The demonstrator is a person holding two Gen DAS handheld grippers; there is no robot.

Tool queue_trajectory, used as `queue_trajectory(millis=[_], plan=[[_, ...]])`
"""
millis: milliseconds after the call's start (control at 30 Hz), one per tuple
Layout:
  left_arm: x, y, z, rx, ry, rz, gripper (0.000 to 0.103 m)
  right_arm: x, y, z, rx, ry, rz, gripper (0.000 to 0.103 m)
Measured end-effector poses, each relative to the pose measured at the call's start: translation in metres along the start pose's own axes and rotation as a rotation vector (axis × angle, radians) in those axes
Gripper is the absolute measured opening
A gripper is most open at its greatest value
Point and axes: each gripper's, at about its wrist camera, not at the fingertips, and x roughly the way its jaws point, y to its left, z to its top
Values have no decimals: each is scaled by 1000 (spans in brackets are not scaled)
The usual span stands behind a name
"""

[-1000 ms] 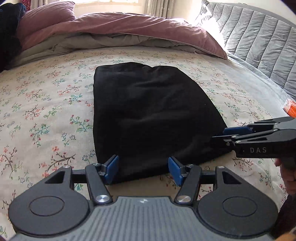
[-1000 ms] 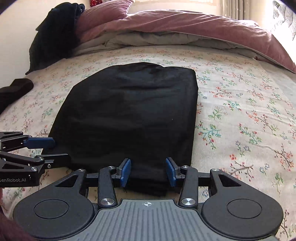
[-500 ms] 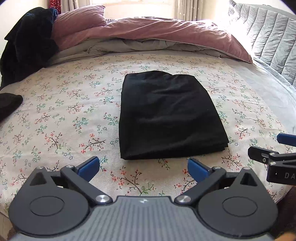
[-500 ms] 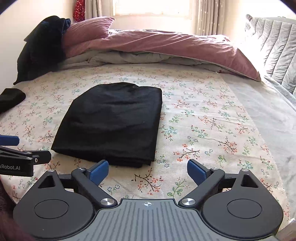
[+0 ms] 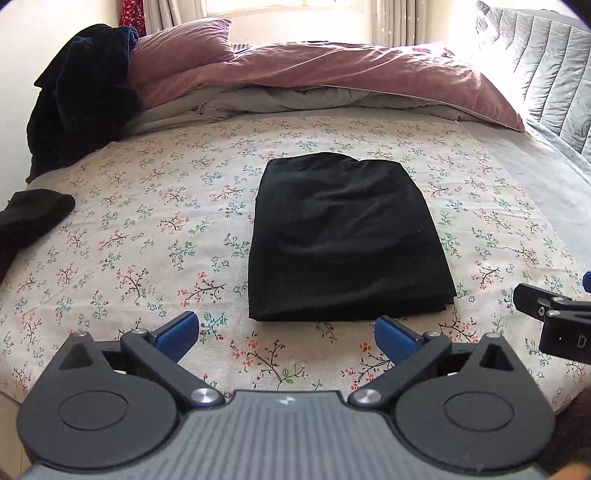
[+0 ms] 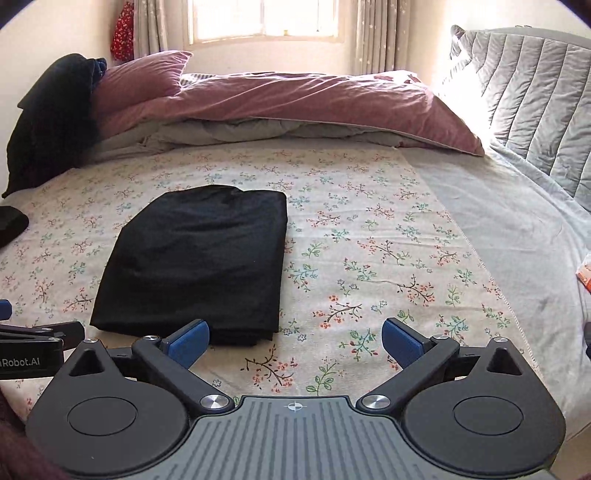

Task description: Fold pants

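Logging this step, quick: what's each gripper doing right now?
Left gripper: open, holding nothing, short of the folded black pants.
Right gripper: open, empty, jaws just widened.

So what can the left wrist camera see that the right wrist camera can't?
Only the left wrist view shows the left gripper whole, jaws wide and empty. Only the right wrist view shows the window, the orange packet at the bed's edge, and the right gripper whole, jaws wide. Both show the folded black pants lying flat on the floral sheet, and the mauve duvet.
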Motion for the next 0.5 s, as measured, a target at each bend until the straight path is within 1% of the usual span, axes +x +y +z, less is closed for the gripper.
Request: queue_trajectory(millis=[167,500], plan=[[-1,-5,2,9,-10,-8,103,1,0,2,-6,-6,-5,101],[2,-6,3,22,-9,-5,103,9,3,1,-9,12,-16,101]])
